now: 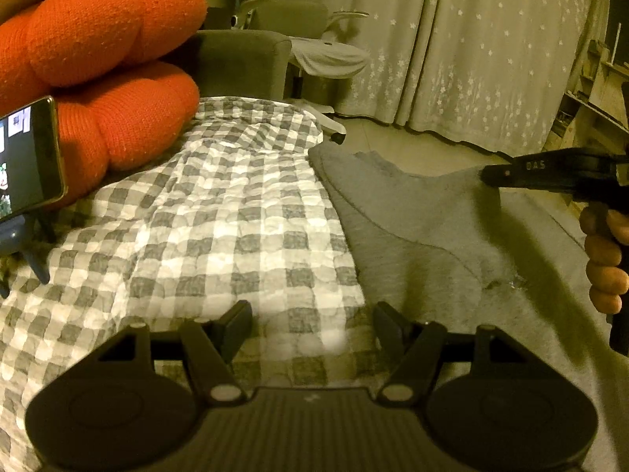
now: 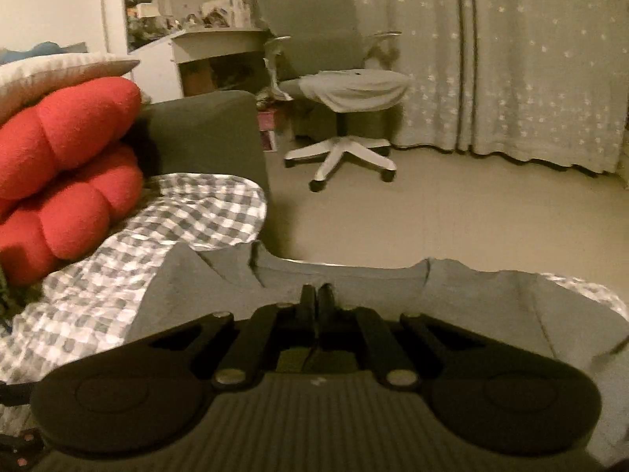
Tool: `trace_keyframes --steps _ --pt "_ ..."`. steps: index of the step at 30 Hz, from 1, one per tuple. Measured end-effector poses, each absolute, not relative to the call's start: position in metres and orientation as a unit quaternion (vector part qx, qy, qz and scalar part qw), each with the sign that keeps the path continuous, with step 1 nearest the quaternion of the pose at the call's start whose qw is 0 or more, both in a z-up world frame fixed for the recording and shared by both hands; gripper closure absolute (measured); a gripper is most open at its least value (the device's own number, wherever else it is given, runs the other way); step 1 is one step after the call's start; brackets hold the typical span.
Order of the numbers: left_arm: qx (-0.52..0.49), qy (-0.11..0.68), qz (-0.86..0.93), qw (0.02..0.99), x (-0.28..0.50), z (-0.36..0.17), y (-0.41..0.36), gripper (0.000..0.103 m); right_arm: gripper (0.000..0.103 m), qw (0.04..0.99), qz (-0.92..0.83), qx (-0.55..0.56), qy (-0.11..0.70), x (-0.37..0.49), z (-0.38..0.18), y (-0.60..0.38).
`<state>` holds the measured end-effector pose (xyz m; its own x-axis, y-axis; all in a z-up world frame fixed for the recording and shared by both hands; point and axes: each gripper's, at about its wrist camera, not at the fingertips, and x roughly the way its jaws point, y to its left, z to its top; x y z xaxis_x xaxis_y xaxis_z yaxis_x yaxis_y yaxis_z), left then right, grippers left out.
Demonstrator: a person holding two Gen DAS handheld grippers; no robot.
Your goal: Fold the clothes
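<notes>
Grey garment (image 1: pixel 412 228) spread on checked quilt (image 1: pixel 220 212); right gripper (image 2: pixel 316 295) pinches its edge; left gripper (image 1: pixel 310 318) wide, empty, garment rightward.

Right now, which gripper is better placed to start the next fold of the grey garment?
Probably the right gripper: its jaws are together over the grey garment at its far edge, apparently pinching the cloth. The left gripper is open above the checked bedcover, beside the garment and holding nothing.

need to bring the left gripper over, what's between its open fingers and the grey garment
Only bare checkered bedspread. In the left wrist view, the left gripper hovers open over it, and the grey garment begins just right of it.
</notes>
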<state>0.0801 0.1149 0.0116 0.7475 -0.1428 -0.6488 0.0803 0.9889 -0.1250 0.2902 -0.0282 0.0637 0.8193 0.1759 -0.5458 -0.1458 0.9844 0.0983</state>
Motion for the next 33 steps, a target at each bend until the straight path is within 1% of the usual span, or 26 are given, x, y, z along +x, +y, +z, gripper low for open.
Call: trace_keyframes --steps 3,4,5,6,7,8,9,12,16,18,20,21,22,23,27,33 --pt "-0.044 0.351 -0.06 0.934 0.08 0.011 0.115 0.034 0.101 0.95 0.093 0.03 0.296 0.293 0.065 -0.024" --pt "-0.044 0.351 -0.06 0.933 0.08 0.012 0.115 0.034 0.097 0.947 0.101 0.036 0.302 0.294 0.066 -0.024" --pt "-0.045 0.351 -0.06 0.933 0.08 0.012 0.116 0.034 0.09 0.941 0.111 0.046 0.315 0.296 0.066 -0.025" --pt "-0.046 0.351 -0.06 0.933 0.08 0.012 0.116 0.034 0.088 0.936 0.115 0.055 0.328 0.296 0.065 -0.027" --pt "-0.047 0.352 -0.06 0.933 0.08 0.012 0.117 0.034 0.076 0.933 0.112 0.061 0.336 0.296 0.064 -0.029" --pt "-0.05 0.352 -0.061 0.933 0.08 0.012 0.118 0.034 0.057 0.932 0.113 0.064 0.34 0.293 0.064 -0.033" --pt "-0.053 0.353 -0.061 0.932 0.08 0.012 0.119 0.034 0.056 0.93 0.115 0.068 0.342 0.289 0.064 -0.036" --pt "-0.062 0.355 -0.061 0.931 0.081 0.013 0.121 0.034 0.056 0.921 0.149 0.073 0.352 0.273 0.069 -0.047" --pt "-0.063 0.356 -0.057 0.931 0.083 0.013 0.12 0.034 0.056 0.881 0.217 0.139 0.396 0.255 0.059 -0.057" --pt "-0.061 0.355 -0.057 0.931 0.082 0.012 0.12 0.034 0.056 0.874 0.234 0.137 0.403 0.246 0.052 -0.05" --pt "-0.059 0.355 -0.057 0.931 0.081 0.012 0.12 0.034 0.056 0.875 0.231 0.108 0.411 0.244 0.045 -0.035" --pt "-0.056 0.355 -0.057 0.932 0.081 0.012 0.119 0.034 0.058 0.879 0.223 0.09 0.412 0.245 0.042 -0.027" --pt "-0.052 0.354 -0.057 0.932 0.08 0.012 0.118 0.034 0.082 0.885 0.214 0.077 0.406 0.245 0.042 -0.021" --pt "-0.048 0.353 -0.057 0.933 0.079 0.012 0.117 0.034 0.098 0.89 0.208 0.075 0.398 0.245 0.046 -0.019" --pt "-0.033 0.351 -0.063 0.934 0.078 0.011 0.113 0.033 0.098 0.907 0.197 0.056 0.367 0.238 0.068 -0.02" --pt "-0.004 0.355 -0.056 0.933 0.078 0.01 0.106 0.033 0.098 0.895 0.179 0.028 0.407 0.238 0.054 -0.018"
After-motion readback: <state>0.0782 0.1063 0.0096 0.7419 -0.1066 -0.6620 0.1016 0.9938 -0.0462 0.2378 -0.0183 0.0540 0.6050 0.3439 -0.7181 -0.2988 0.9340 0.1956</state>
